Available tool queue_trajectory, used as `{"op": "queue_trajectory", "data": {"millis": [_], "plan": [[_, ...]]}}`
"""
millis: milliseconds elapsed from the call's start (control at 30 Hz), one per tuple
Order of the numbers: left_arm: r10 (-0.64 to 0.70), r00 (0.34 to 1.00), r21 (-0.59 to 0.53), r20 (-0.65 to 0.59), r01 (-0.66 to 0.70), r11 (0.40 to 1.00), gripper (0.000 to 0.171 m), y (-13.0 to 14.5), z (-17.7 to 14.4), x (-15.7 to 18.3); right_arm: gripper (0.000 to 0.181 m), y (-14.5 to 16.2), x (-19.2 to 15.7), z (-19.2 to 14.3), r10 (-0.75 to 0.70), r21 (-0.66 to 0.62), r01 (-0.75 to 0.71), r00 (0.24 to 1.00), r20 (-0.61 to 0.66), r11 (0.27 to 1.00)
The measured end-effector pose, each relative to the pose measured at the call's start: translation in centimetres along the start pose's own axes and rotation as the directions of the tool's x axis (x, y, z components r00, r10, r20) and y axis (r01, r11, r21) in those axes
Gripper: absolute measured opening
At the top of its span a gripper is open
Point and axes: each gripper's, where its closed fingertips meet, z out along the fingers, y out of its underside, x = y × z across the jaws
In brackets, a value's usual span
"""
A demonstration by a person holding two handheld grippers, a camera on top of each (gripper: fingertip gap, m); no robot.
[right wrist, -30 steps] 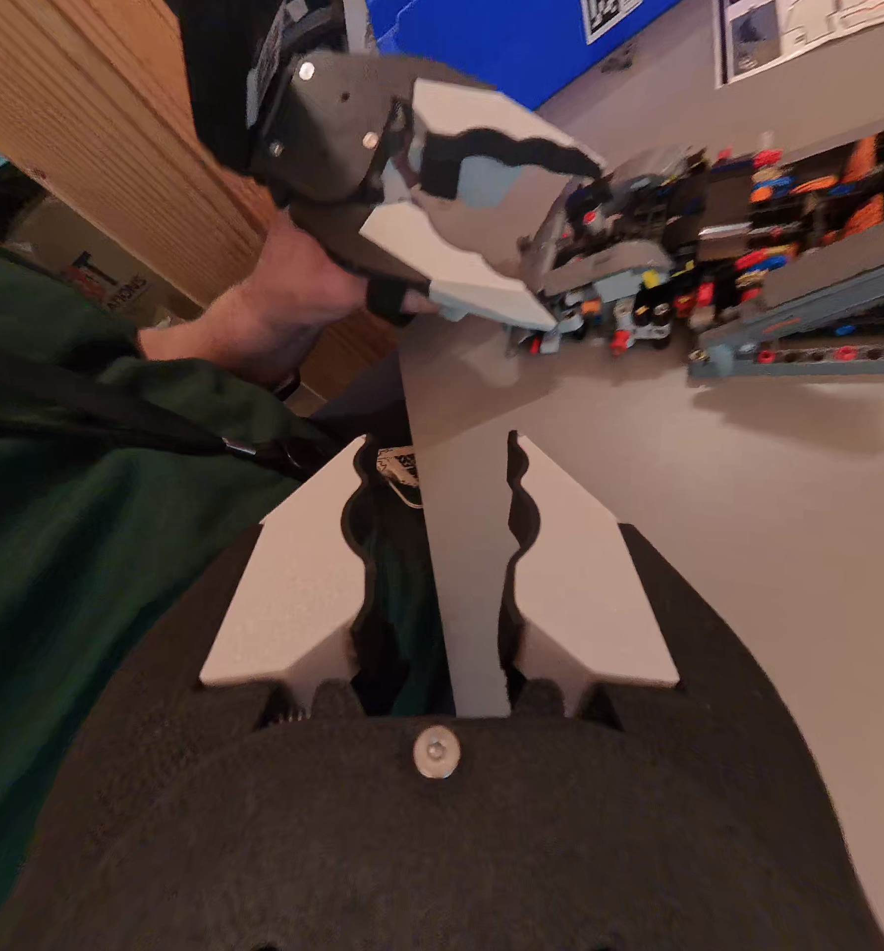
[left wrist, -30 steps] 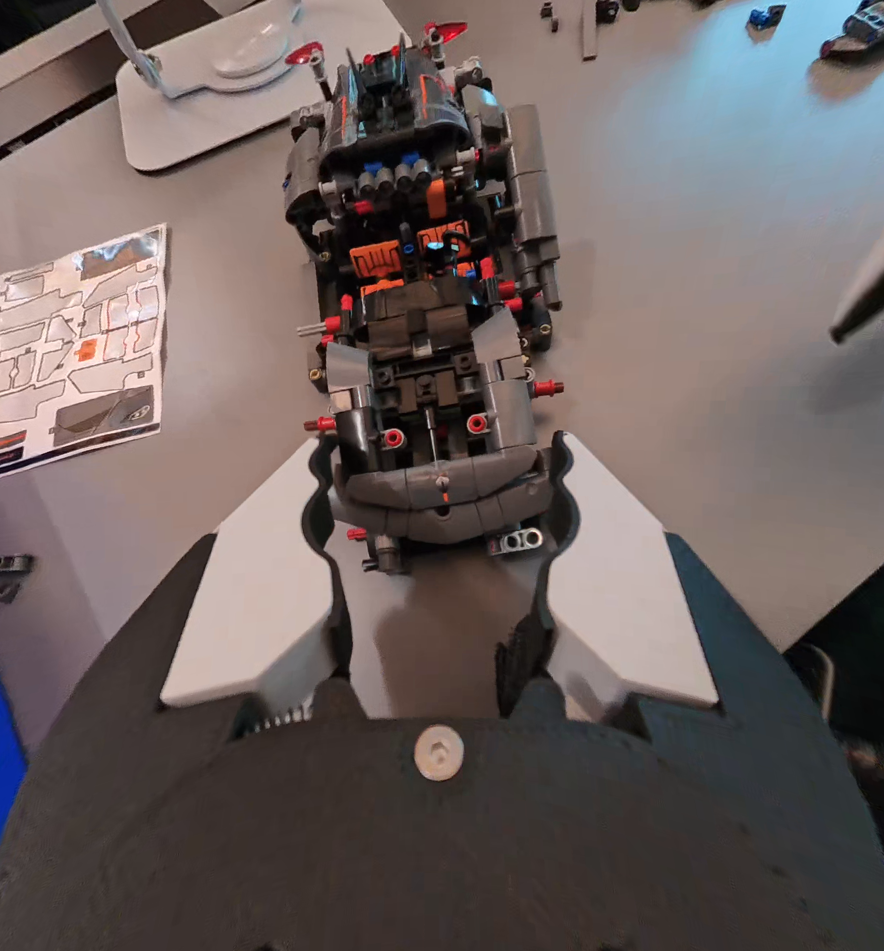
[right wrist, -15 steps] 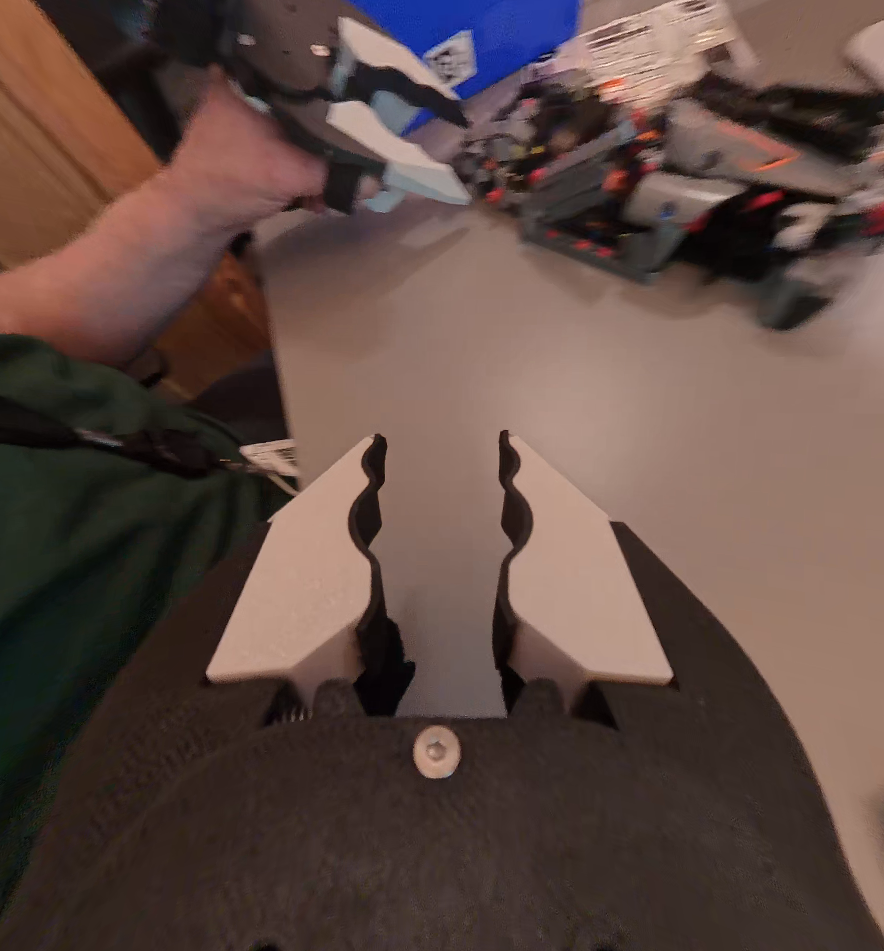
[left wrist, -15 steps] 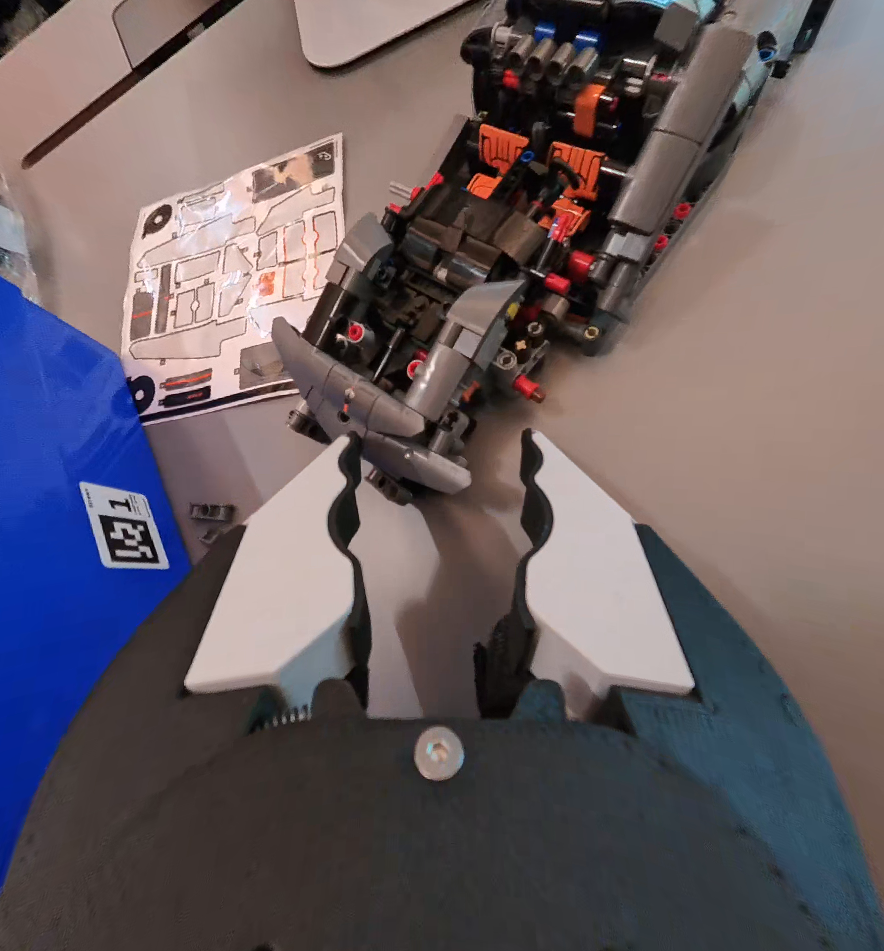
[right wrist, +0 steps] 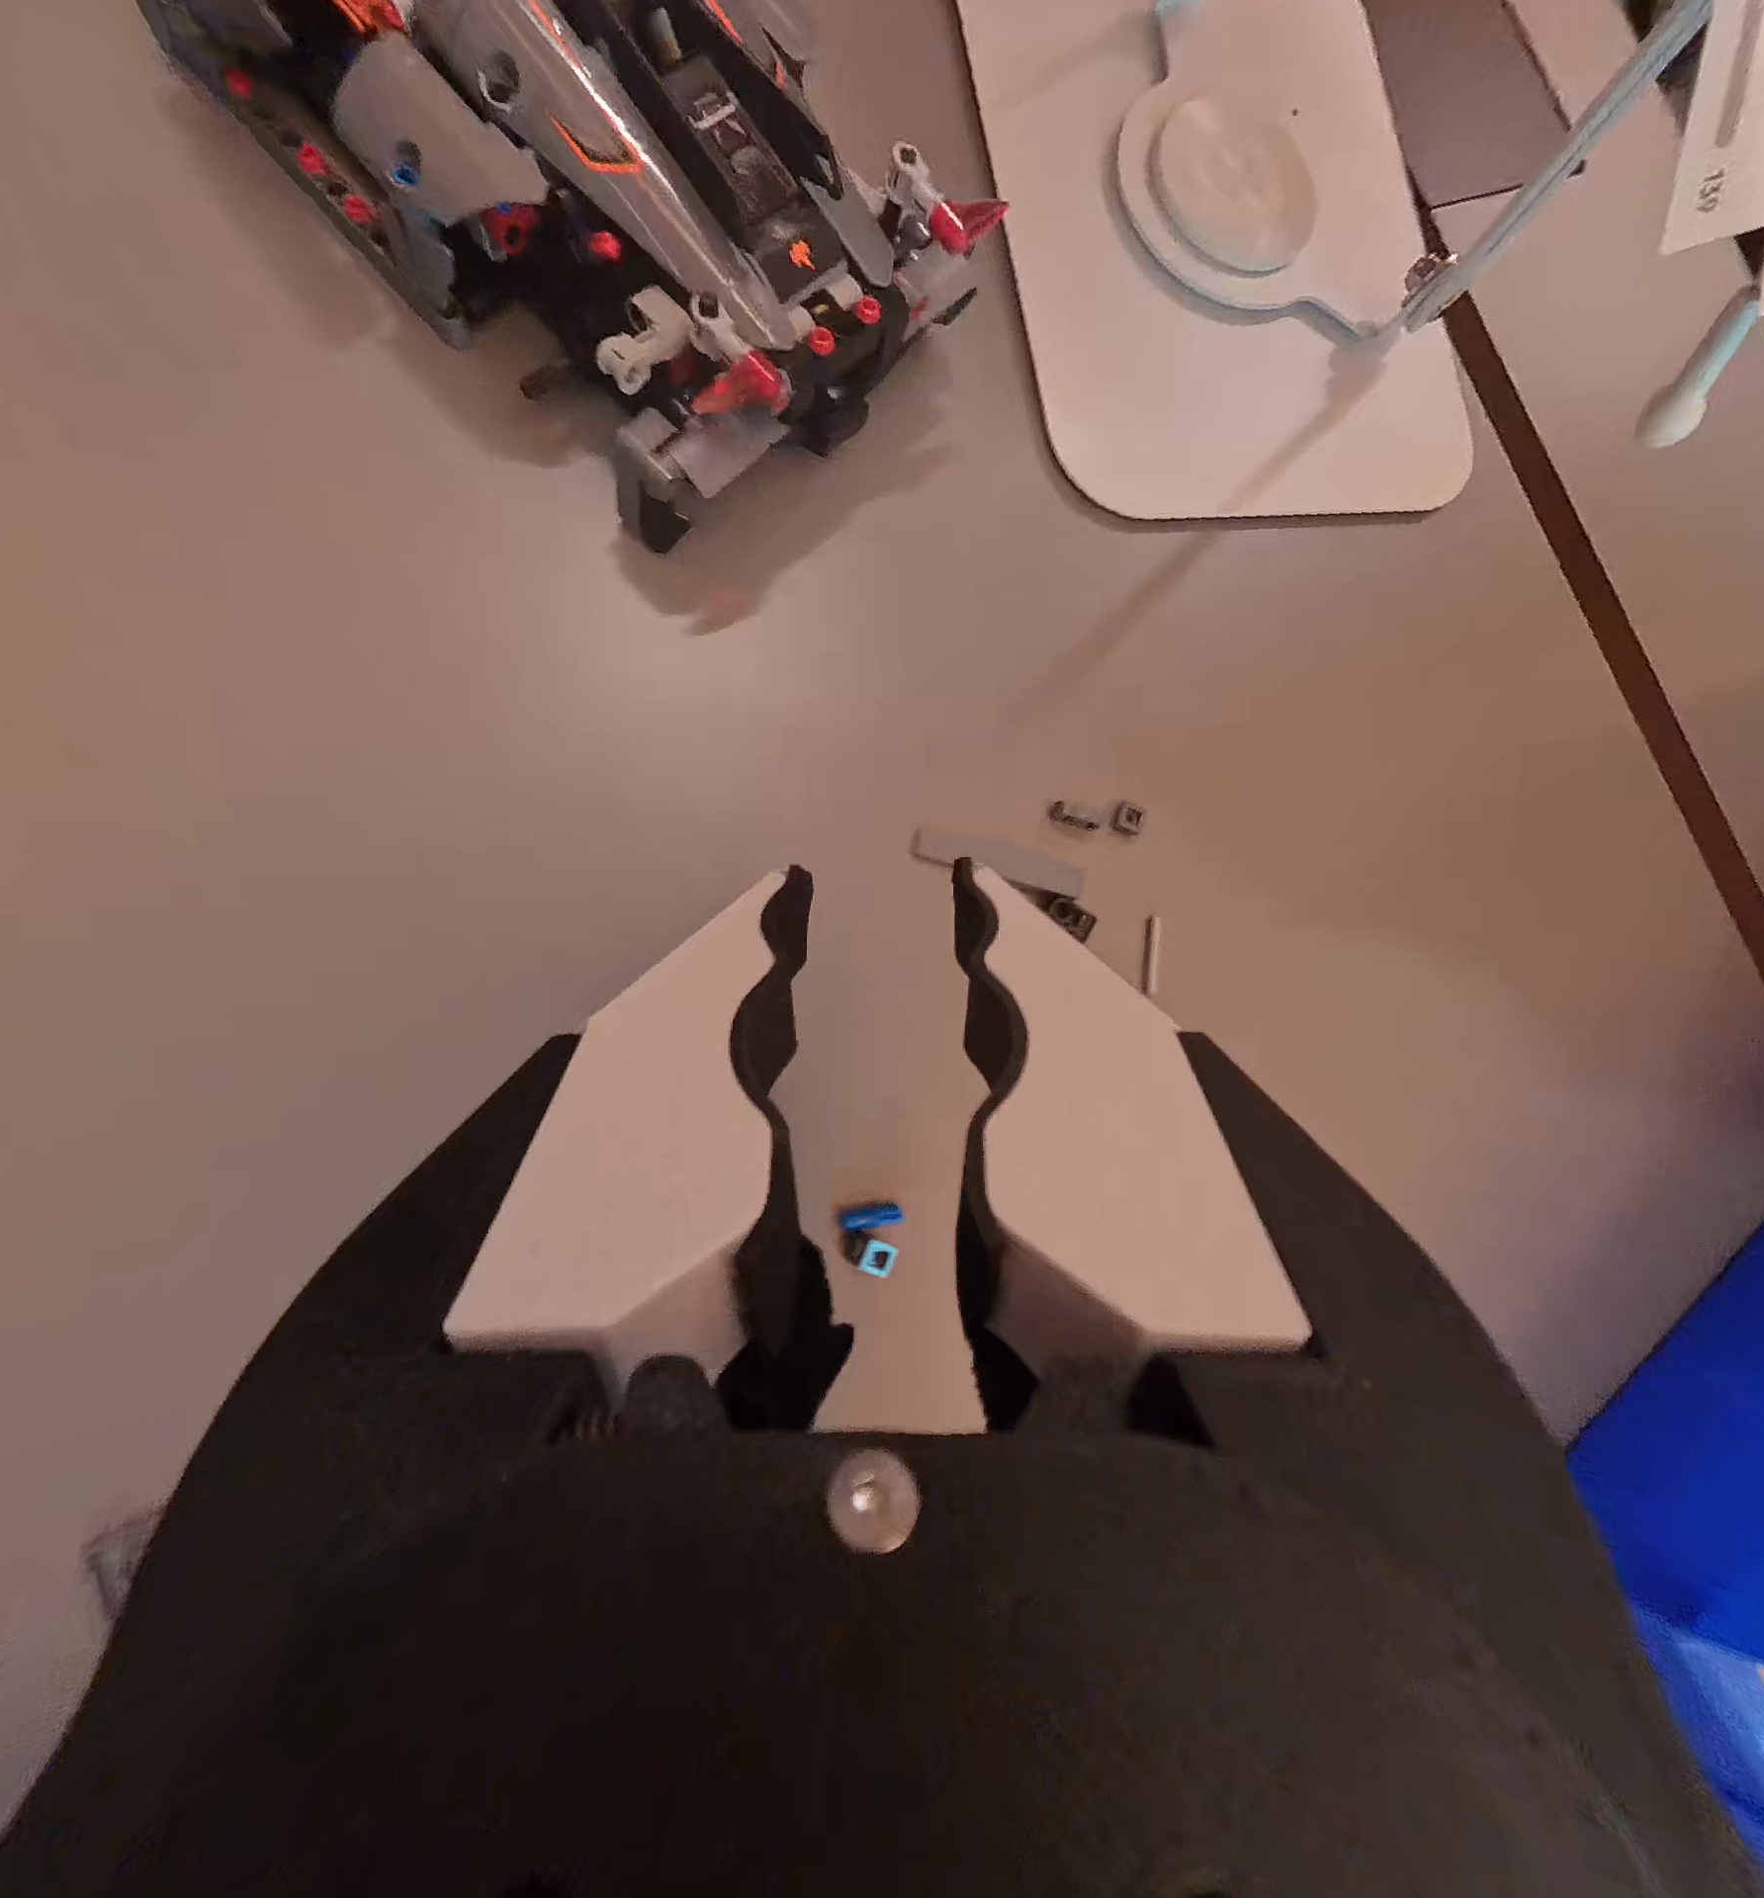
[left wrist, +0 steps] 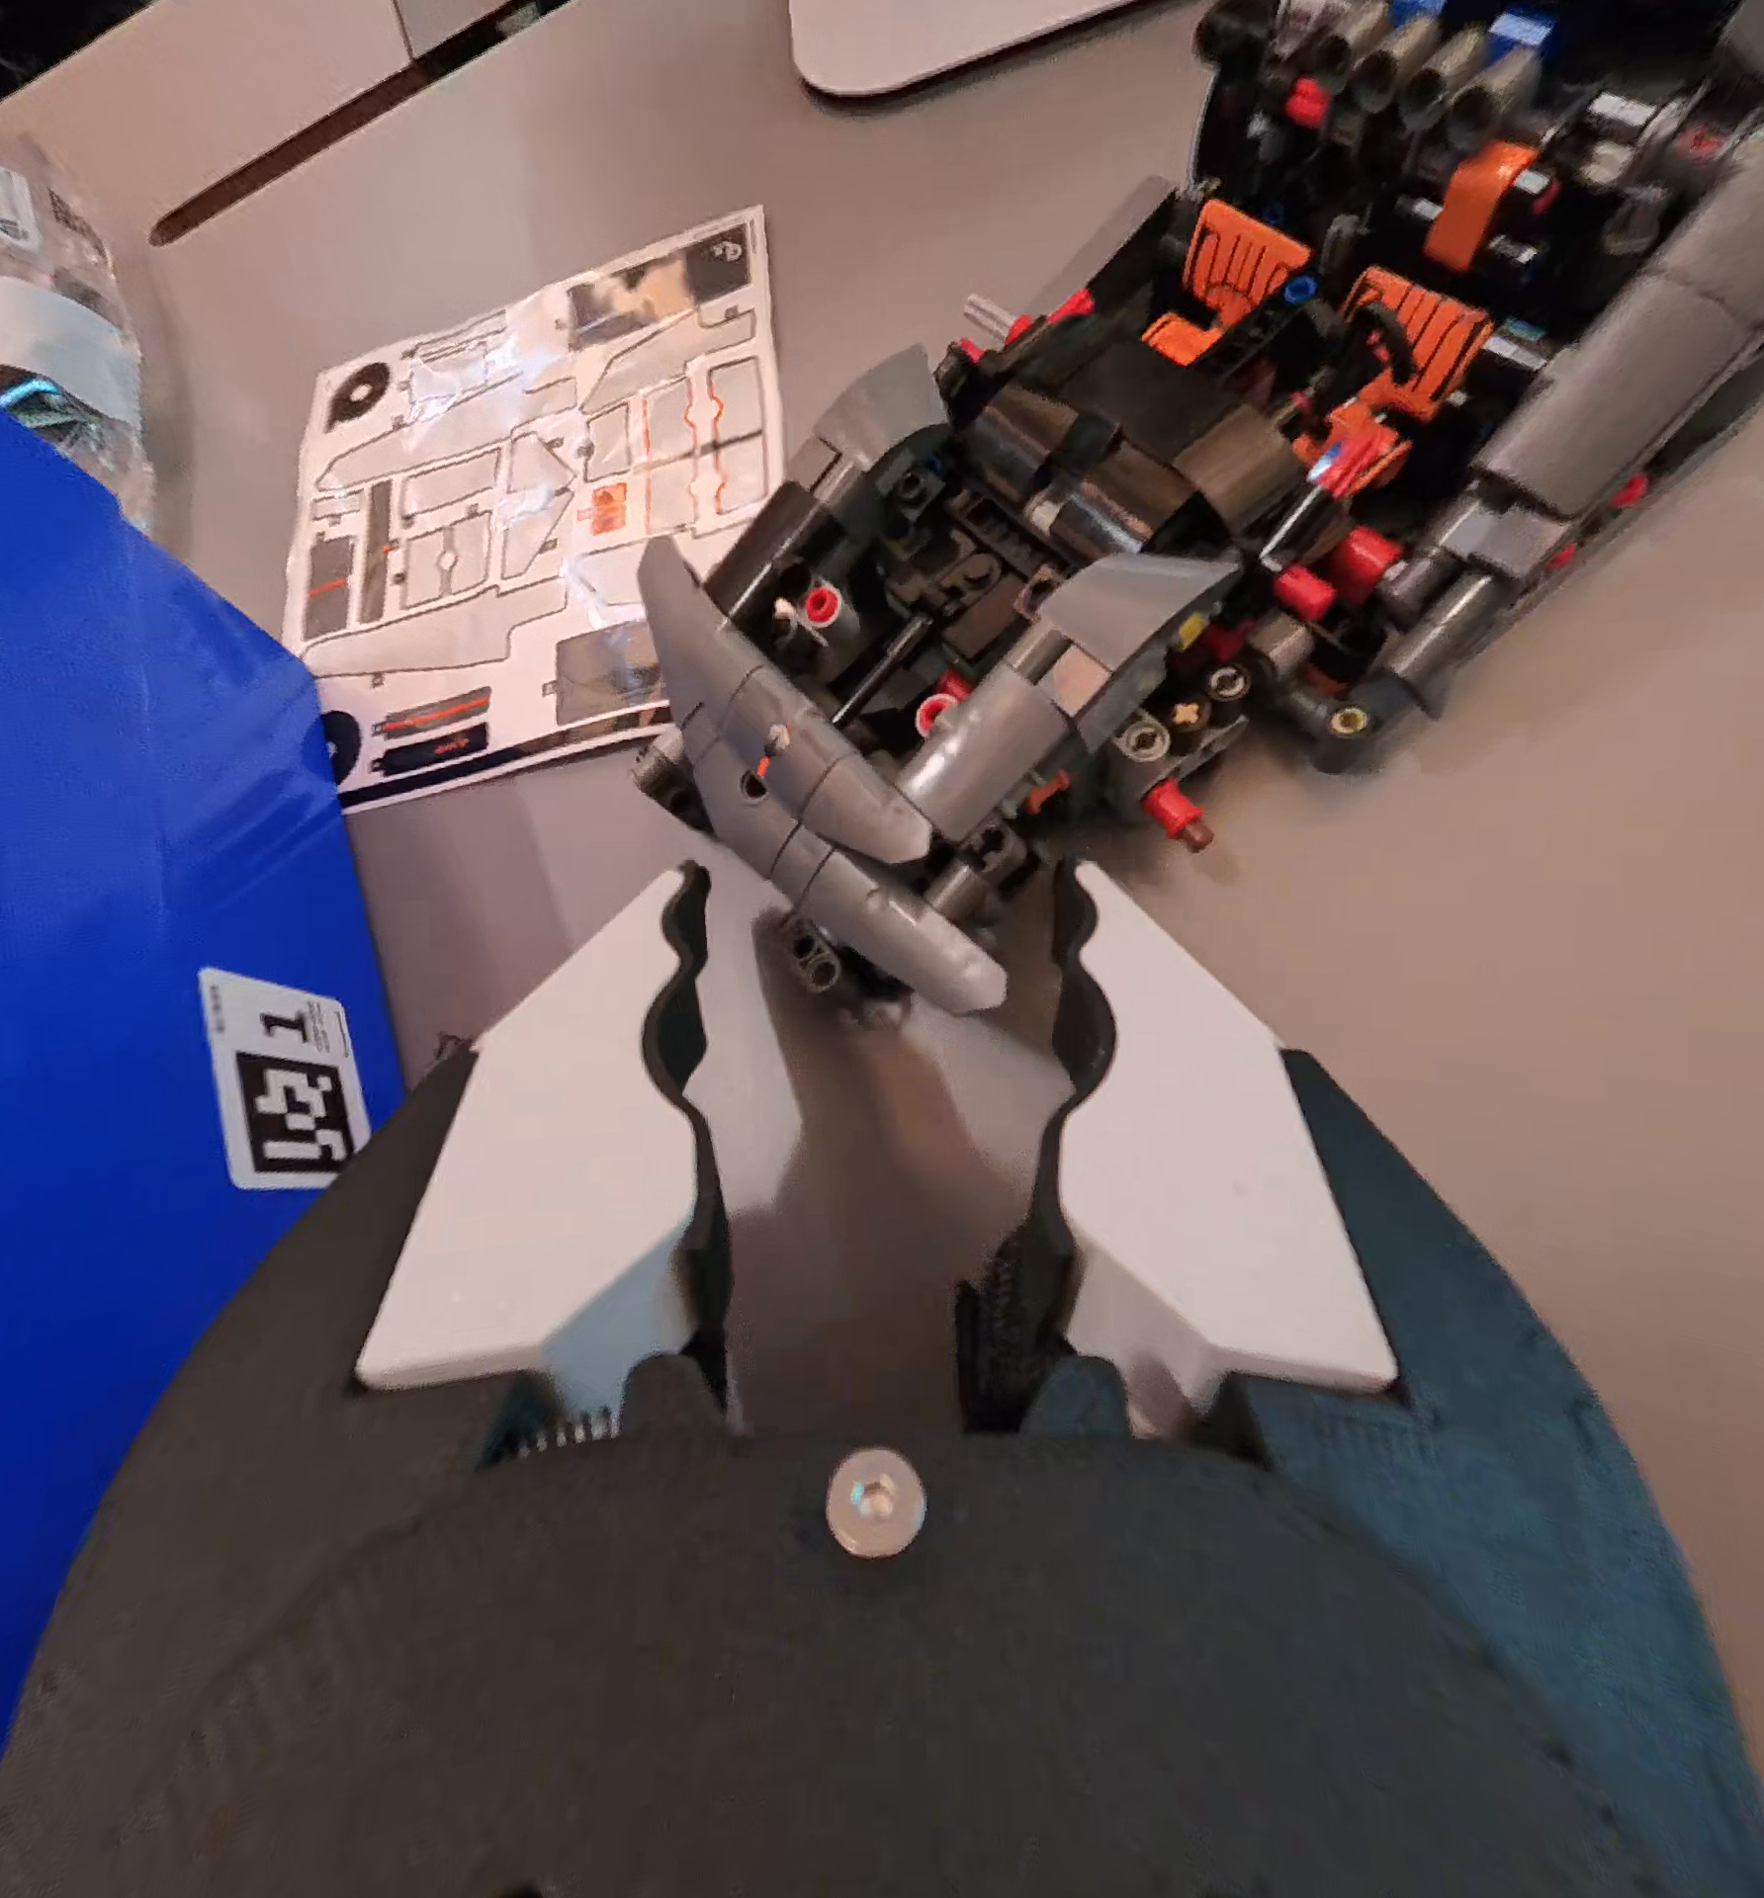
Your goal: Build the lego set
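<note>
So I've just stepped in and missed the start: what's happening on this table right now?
A person holding a gripper in each hand is building a Lego car. The half-built car sits on the grey table, a sticker sheet beside it. The left gripper is open at the car's grey nose, gripping nothing. The right gripper is open too, hovering over loose pieces: two small blue pieces and a flat grey strip.

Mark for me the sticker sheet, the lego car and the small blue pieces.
sticker sheet (left wrist: 539,493): left wrist view, middle of the sheet.
lego car (left wrist: 1145,534): left wrist view, dark hood section.
small blue pieces (right wrist: 871,1216): right wrist view, the upper blue piece.
</note>
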Motion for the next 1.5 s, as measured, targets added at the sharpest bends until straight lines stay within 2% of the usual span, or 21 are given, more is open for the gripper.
{"op": "queue_trajectory", "data": {"millis": [300,500,567,733,967,1067,1133,1233,1333,1400,1500], "plan": [[0.007,1.000,0.014,0.026,-0.007,1.000,0.064,-0.1,-0.1,-0.3,0.019,2.4,4.2,1.8,-0.144,-0.152,0.150,0.988,0.050,0.977],[0.005,1.000,0.005,0.017,-0.005,1.000,0.064,0.0,0.0,-0.2,0.018,1.7,4.0,3.9,-0.295,-0.162,0.323,0.939,0.174,0.932],[0.004,1.000,0.004,0.017,-0.005,1.000,0.064,0.0,0.0,-0.2,0.018,2.2,4.3,5.1,-0.336,-0.210,0.377,0.919,0.205,0.902],[0.005,1.000,0.008,0.018,-0.005,1.000,0.063,-0.1,0.0,-0.2,0.012,3.9,4.7,6.8,-0.343,-0.294,0.425,0.893,0.292,0.856],[0.016,1.000,0.015,0.018,-0.016,1.000,0.064,-0.2,-0.1,-0.1,0.006,3.2,3.7,6.5,-0.294,-0.271,0.385,0.900,0.323,0.882],[0.001,1.000,0.048,0.016,-0.002,0.999,0.065,-0.6,-0.4,-0.2,0.006,0.7,1.5,5.0,-0.299,-0.216,0.374,0.902,0.312,0.902],[-0.003,1.000,0.094,0.015,0.002,0.996,0.066,-1.1,-0.9,-0.2,0.006,-2.6,-1.7,4.0,-0.309,-0.141,0.367,0.896,0.319,0.920],[0.001,1.000,0.166,0.008,-0.002,0.986,0.068,-1.9,-1.9,-0.1,0.006,-6.6,-6.4,3.7,-0.358,-0.095,0.405,0.879,0.314,0.909],[0.037,0.999,0.215,0.007,-0.038,0.976,0.065,-2.4,-2.9,0.4,0.006,-8.7,-9.8,5.1,-0.385,-0.127,0.435,0.875,0.295,0.892],[0.104,0.995,0.280,0.011,-0.103,0.955,0.056,-3.3,-4.1,1.3,0.006,-9.7,-11.8,6.4,-0.410,-0.121,0.461,0.861,0.300,0.879],[0.241,0.970,0.368,-0.015,-0.219,0.903,0.044,-4.2,-5.8,4.6,0.006,-10.1,-13.2,8.4,-0.451,-0.168,0.511,0.842,0.297,0.843]]}}
